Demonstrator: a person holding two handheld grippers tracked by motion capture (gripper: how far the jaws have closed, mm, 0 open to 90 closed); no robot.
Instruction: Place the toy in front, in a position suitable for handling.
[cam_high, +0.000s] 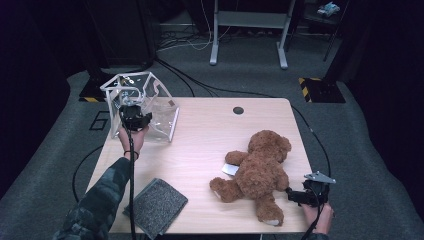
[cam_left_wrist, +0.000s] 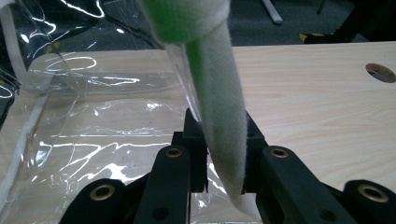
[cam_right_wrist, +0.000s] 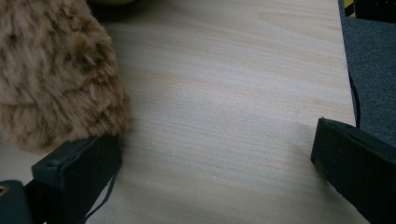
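While clamped: bag's white strap (cam_left_wrist: 224, 121) between left tongs (cam_left_wrist: 223, 154).

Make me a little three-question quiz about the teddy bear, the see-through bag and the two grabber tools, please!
1. True or false: the left gripper is clamped on the white fabric edge strip of the clear plastic bag.
2. Which lies nearest the person's left forearm? A) the fluffy brown teddy bear B) the grey felt mat C) the round hole in the table
3. Fill in: the right gripper has its jaws ____, with bare pale wooden table between them.

Key: 1 true; 2 B; 3 open.
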